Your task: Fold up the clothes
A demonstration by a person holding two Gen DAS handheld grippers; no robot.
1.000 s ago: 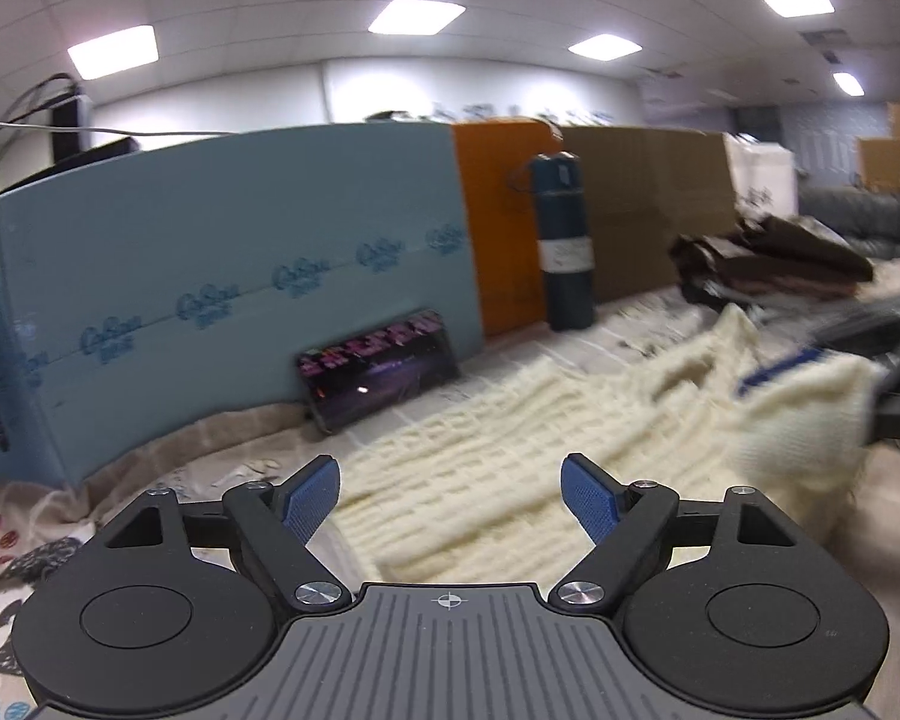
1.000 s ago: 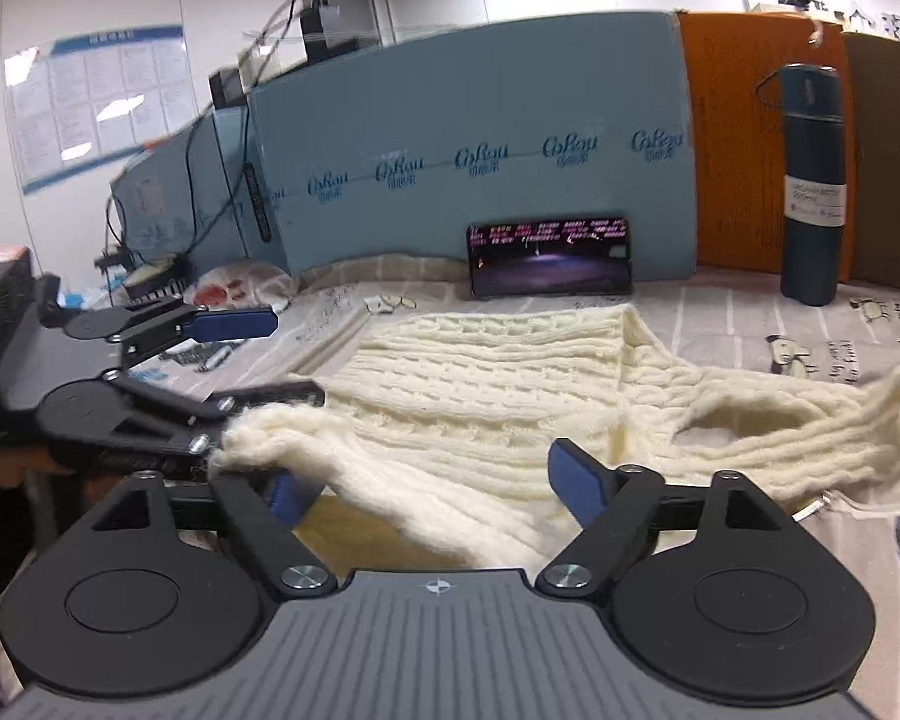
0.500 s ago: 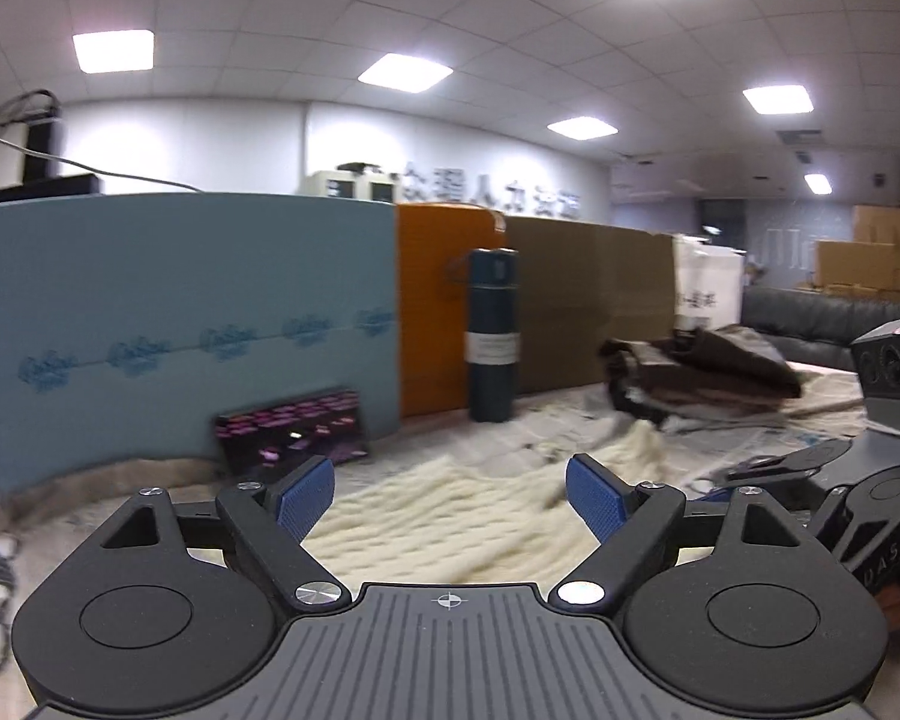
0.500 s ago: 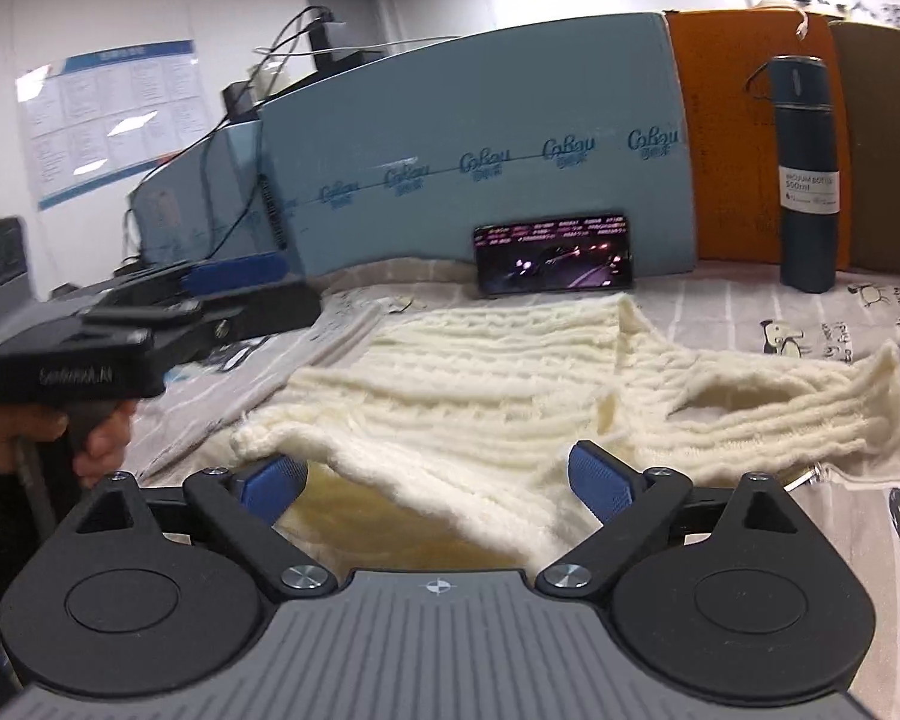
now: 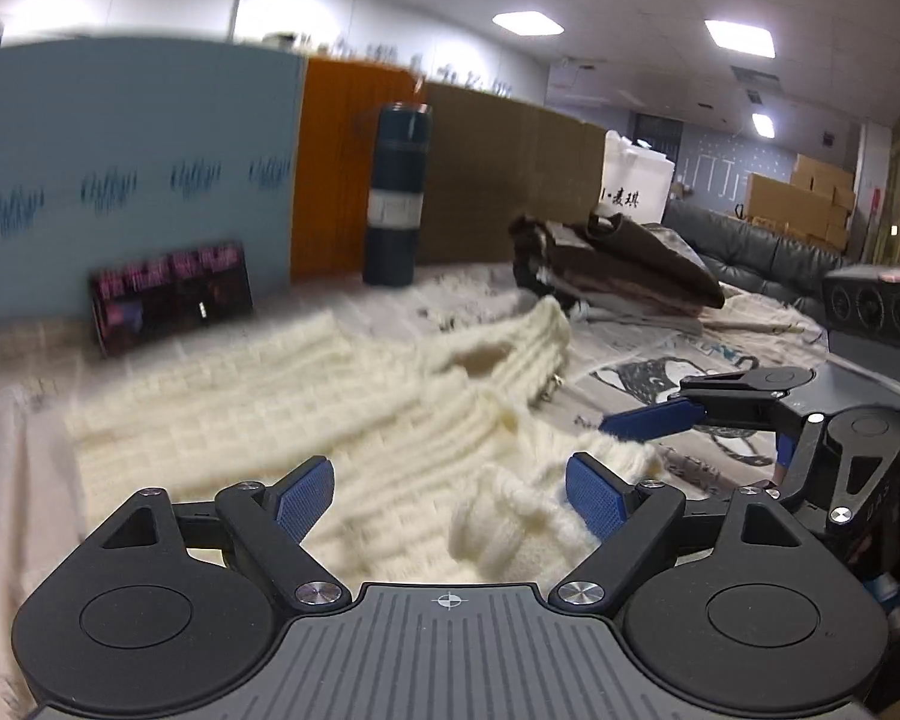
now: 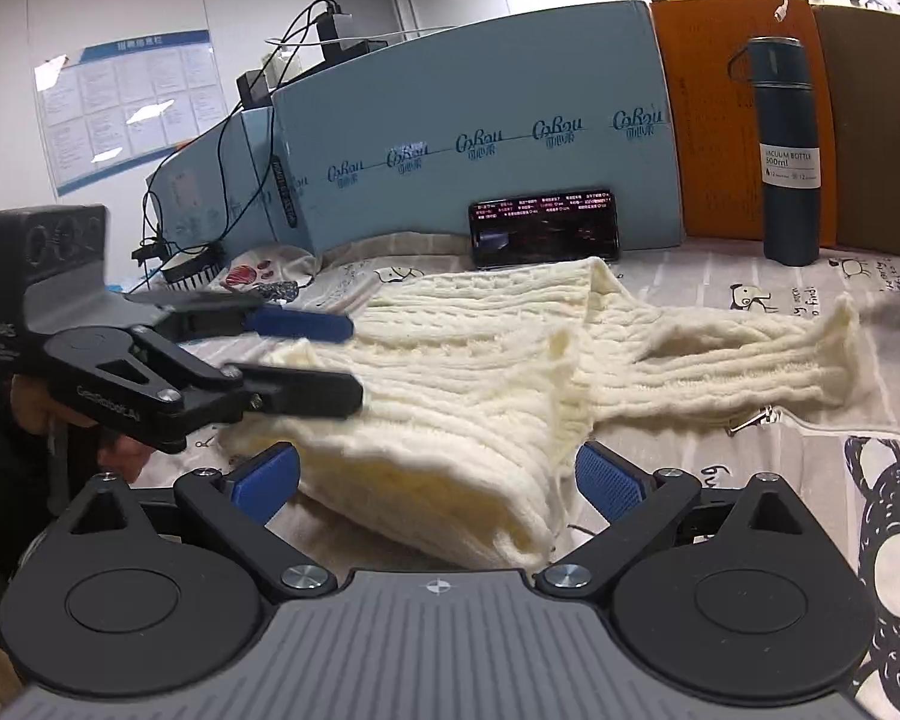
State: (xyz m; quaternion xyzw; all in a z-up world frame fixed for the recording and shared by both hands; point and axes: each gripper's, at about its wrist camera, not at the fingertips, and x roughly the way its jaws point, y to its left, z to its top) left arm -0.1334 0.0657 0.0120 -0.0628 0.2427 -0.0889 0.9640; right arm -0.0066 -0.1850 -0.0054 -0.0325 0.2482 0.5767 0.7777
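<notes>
A cream cable-knit sweater (image 6: 480, 372) lies spread on the printed table cover, its near part folded over itself; it also shows in the left wrist view (image 5: 330, 396). My left gripper (image 5: 450, 495) is open, its jaws apart just above the sweater's bunched near edge; it also shows at the left of the right wrist view (image 6: 330, 360), open over the sweater's left edge. My right gripper (image 6: 438, 480) is open with the folded near edge between its jaws, holding nothing. It shows at the right of the left wrist view (image 5: 648, 423).
A phone (image 6: 545, 227) leans on a blue foam board (image 6: 480, 138). A dark vacuum bottle (image 6: 789, 150) stands before an orange board. Dark folded clothes (image 5: 618, 264) lie at the far right. Cables and a small rack (image 6: 192, 264) sit at the far left.
My left gripper has tilted down and moved in over the sweater's near edge, close to the right gripper. The right gripper stays open with the folded edge between its jaws.
</notes>
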